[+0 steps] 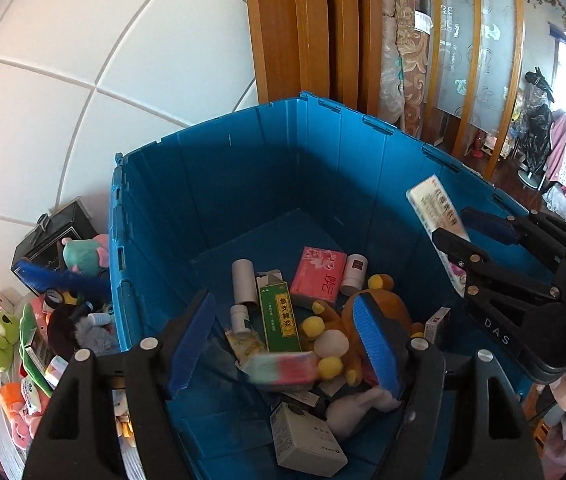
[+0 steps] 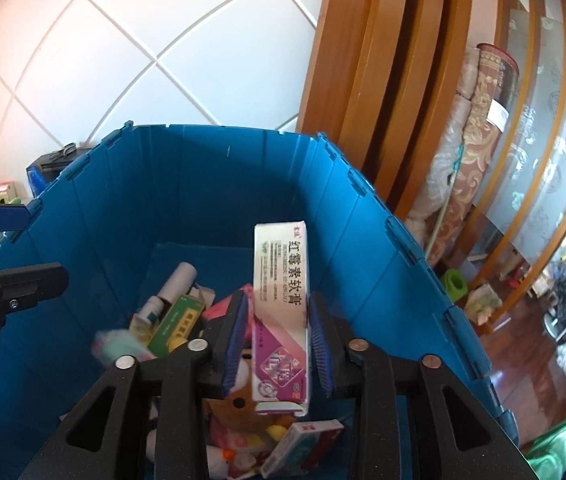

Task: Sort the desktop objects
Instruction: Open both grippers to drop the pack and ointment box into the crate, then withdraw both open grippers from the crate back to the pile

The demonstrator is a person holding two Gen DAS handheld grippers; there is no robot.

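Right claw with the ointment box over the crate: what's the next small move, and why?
Probably open the right claw and let the ointment box drop. The box is already held inside the blue crate's walls, above the pile of sorted packets and plush toys, and the left claw stands open and off to the side, so nothing seems to block the fall.

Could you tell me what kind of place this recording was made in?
Probably a lived-in home: a white tiled wall, wooden door frames and rolled rugs stand behind the blue crate.
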